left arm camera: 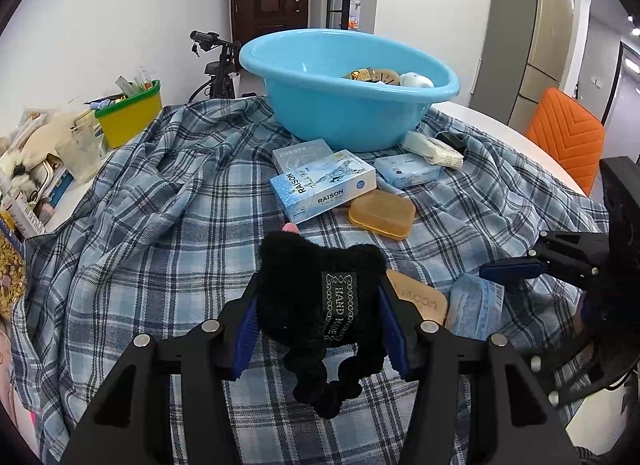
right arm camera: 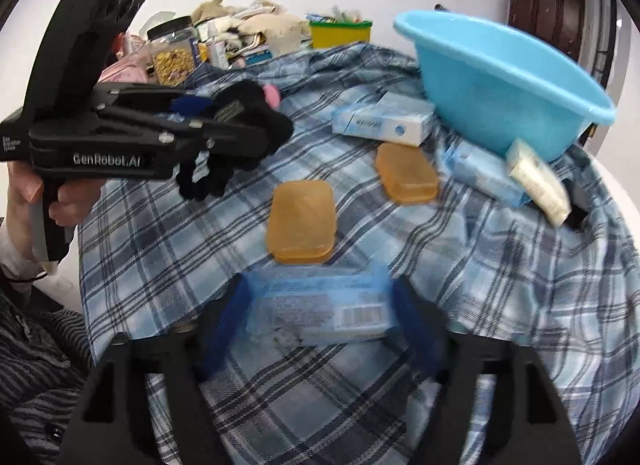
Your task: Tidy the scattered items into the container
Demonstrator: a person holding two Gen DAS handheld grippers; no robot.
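Plaid cloth (left arm camera: 168, 225): blue check, rumpled, spread over the table under all my scattered items.
Basin (left arm camera: 348, 85): light blue plastic, on the cloth at the far side; a few small things already lie inside it.
RAISON box (left arm camera: 324, 189): pale blue carton just in front of the basin, resting partly on a second box (left arm camera: 300, 155).
Amber cases: one (left arm camera: 382, 214) beside the RAISON box, one (right arm camera: 301, 221) nearer, just beyond my right claw.
Black plush toy (left arm camera: 320, 301): fuzzy, woven "HAND MADE" label, pink tip at its far end; lifted off the cloth, well short of the basin.
Left claw (left arm camera: 320, 317): closed on the plush toy, blue pads pressing both its sides, its legs dangling below.
Tissue pack (right arm camera: 320, 305): clear blue wrapper with barcode, lying on the cloth between my right fingers.
Right claw (right arm camera: 316, 317): spread wide around the tissue pack; the view is blurred and I cannot tell whether the pads touch it.
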